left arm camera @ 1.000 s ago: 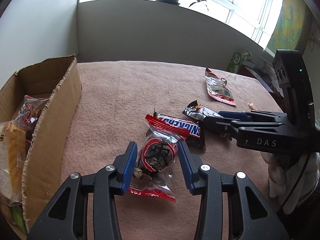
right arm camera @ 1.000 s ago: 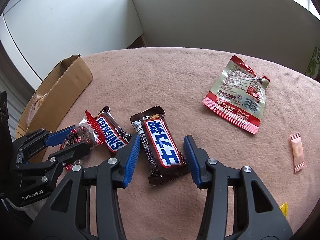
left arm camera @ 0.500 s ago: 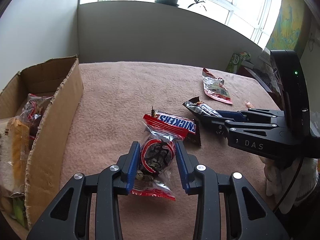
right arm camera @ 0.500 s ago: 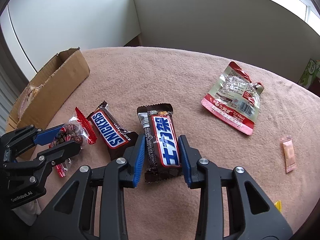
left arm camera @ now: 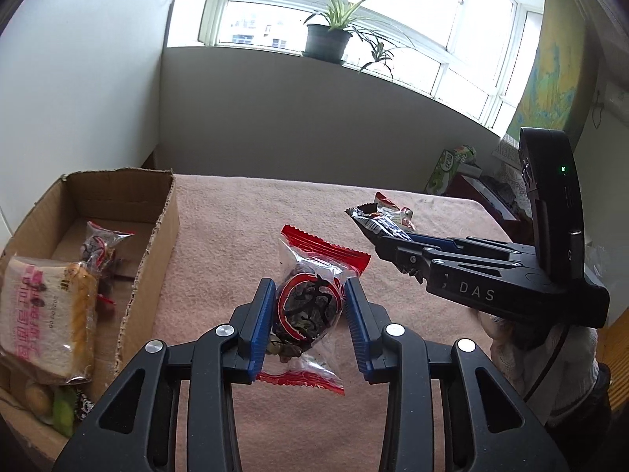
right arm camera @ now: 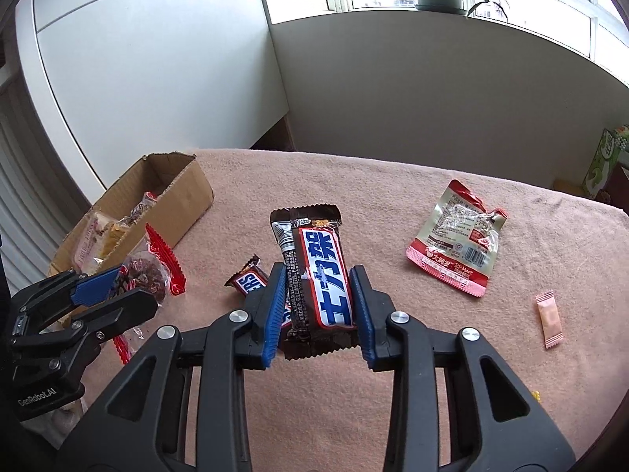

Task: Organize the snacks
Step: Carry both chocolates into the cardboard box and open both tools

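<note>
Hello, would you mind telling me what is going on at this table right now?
A person is sorting snacks with a handheld gripper in each hand. The left gripper is shut on a clear candy packet with red ends, held above the pink tablecloth. The right gripper is shut on a brown chocolate bar, also lifted. A cardboard box to the left already holds some snacks. Another chocolate bar, a red and white pouch and a small pink sachet lie on the cloth.
</note>
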